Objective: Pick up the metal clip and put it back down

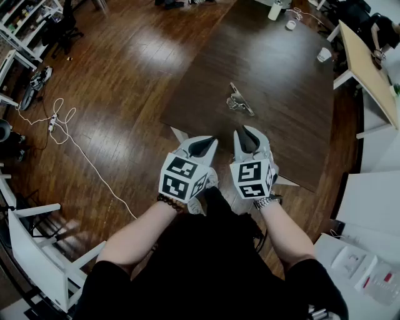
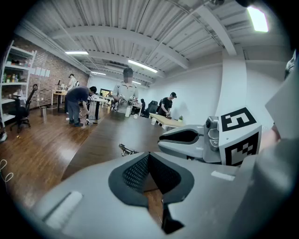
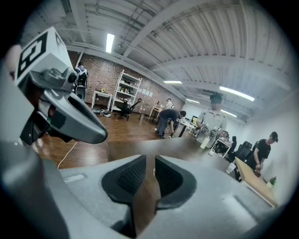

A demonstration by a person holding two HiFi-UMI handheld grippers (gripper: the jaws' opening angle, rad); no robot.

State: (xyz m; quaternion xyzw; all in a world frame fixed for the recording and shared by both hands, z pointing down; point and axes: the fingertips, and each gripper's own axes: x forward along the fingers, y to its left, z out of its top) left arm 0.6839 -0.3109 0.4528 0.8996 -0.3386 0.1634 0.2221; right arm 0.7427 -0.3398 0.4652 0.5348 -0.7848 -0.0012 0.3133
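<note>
Nearest, two bare forearms are seen reaching forward, with a beaded bracelet (image 1: 169,201) worn on the left wrist and a metal watch (image 1: 267,202) on the right. The left gripper (image 1: 201,147) and the right gripper (image 1: 245,139) are held side by side and tilted downward over the near edge of the dark table (image 1: 281,94).

In the left gripper view, that gripper's pads (image 2: 135,172) are seen brought together at their tips, with nothing caught between them. In the right gripper view, the pads (image 3: 128,177) are kept a narrow slit apart. Only tabletop is seen through the gap, and nothing is held.

The metal clip (image 1: 240,100) is found lying on the table ahead of the grippers, apart from both and roughly in line with the right one.

Farther along the table, a white cup (image 1: 324,54), a smaller cup (image 1: 290,25) and a pale bottle (image 1: 275,10) are set near the far end. Beyond the table's right side a light wooden table (image 1: 365,65) is seen, and to the left a white cable (image 1: 69,134) is trailed across the wooden floor (image 1: 125,94). Standing people (image 2: 77,105) are made out in the distance.
</note>
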